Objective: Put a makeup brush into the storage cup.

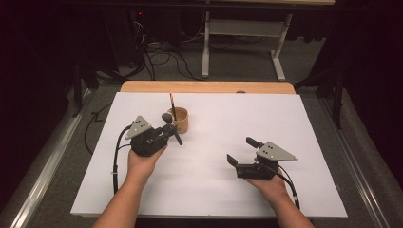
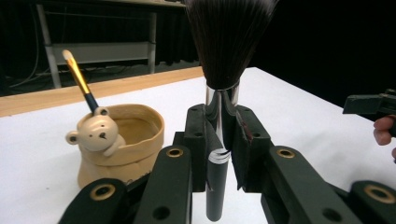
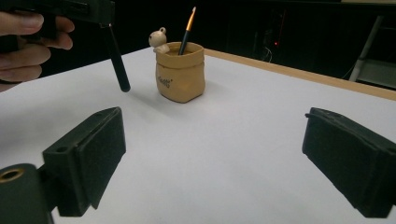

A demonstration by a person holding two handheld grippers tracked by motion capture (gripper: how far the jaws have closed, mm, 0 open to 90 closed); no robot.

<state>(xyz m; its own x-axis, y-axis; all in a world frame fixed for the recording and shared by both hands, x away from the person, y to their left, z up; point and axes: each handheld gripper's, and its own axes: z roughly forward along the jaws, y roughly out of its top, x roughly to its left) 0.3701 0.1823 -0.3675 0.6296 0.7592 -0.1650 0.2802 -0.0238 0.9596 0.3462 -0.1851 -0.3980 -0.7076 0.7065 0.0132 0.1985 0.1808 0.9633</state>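
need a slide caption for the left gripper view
Left gripper clamps a makeup brush upright beside a bear pot holding a small brush.

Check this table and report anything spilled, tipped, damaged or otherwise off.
Nothing stands out. The bear pot stands upright with a thin brush in it, the left gripper holds the big makeup brush cleanly, and the white sheet shows no spill.

Left tool (image 1: pixel 170 131) at approx 10 o'clock on white worktop (image 1: pixel 209 190), clamped on dark brush (image 1: pixel 172 127) (bristle end up), just beside tan cup (image 1: pixel 181 120) w/ thin striped stick (image 1: pixel 172 105). Right tool (image 1: pixel 241 151) at 4 o'clock, jaws apart.
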